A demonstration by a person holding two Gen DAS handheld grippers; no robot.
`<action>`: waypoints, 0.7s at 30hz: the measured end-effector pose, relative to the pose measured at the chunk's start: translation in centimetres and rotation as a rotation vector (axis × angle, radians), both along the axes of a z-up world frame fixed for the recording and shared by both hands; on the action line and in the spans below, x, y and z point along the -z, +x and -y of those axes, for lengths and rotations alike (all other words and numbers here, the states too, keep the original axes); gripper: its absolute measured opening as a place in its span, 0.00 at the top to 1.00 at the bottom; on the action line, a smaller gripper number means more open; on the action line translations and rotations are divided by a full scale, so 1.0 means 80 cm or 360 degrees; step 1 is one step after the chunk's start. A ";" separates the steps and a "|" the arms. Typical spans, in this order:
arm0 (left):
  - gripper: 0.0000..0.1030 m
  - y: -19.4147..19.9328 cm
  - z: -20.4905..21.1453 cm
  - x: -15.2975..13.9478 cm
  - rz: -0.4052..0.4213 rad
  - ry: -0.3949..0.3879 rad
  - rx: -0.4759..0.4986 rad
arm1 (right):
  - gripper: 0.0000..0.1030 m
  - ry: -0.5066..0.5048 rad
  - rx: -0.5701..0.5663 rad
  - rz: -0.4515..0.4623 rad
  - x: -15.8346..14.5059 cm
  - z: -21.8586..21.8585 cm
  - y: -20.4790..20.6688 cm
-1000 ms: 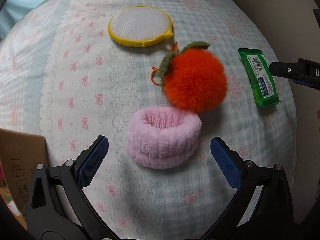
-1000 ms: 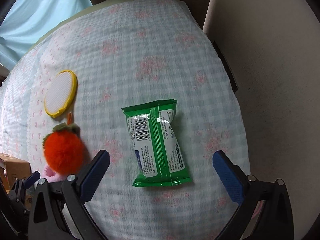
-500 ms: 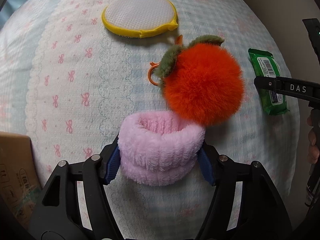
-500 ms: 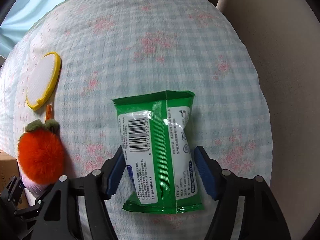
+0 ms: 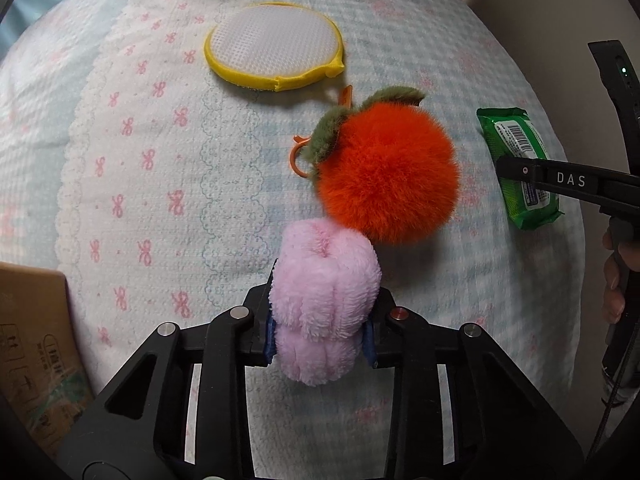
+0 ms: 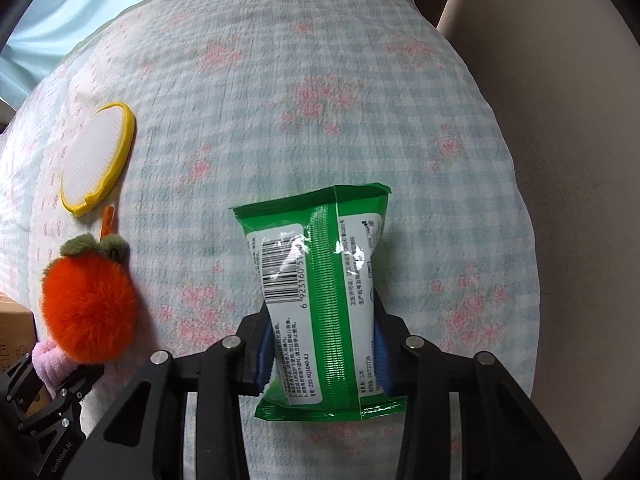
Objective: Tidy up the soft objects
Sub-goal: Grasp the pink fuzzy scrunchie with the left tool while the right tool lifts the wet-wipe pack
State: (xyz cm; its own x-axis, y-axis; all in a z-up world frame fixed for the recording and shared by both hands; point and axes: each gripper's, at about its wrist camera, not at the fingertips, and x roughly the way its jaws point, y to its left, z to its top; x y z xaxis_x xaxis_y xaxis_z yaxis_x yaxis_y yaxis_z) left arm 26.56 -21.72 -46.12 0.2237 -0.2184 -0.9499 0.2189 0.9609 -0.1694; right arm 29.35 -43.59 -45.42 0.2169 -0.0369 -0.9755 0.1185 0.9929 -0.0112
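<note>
Soft objects lie on a quilted floral bedspread point(image 6: 320, 92), and none of them has yet been gathered into one place; I judge the organizing to be at its first pick. My left gripper point(image 5: 320, 340) is closing its jaws on the pink plush band point(image 5: 324, 300), which sits squeezed between the blue pads and bulges forward past my fingertips; whether it has left the cloth I cannot tell. My right gripper point(image 6: 324, 356) is likewise closing, its pads pressed against the two long sides of the green wipes packet point(image 6: 320, 300), whose far end extends ahead of the jaws and whose near end lies back between the fingers. Just ahead and to the right of my left fingertips rests the orange fur pompom point(image 5: 384, 172), touching or nearly touching the band, with its orange clasp point(image 5: 298, 160) on the left side. Farther ahead and left lies the yellow-rimmed round pad point(image 5: 276, 52), untouched. A cardboard box point(image 5: 36, 360) stands at the left edge beside the left gripper; it may be the destination, though nothing shows this. Remaining work, as I judge it: lifting both held items, placing them, then collecting the pompom and the pad.
</note>
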 end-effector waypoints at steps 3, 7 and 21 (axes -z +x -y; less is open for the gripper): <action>0.76 -0.008 -0.002 -0.008 0.0002 -0.0007 0.0013 | 0.66 0.0010 0.0007 0.0018 -0.016 -0.002 -0.002; 0.77 -0.010 -0.008 -0.026 0.0016 -0.0010 0.0021 | 0.67 0.0034 0.0045 0.0034 -0.029 -0.005 -0.007; 0.77 -0.047 -0.072 -0.237 0.0325 -0.0051 0.0113 | 0.67 0.0033 0.0096 0.0326 -0.250 -0.062 -0.090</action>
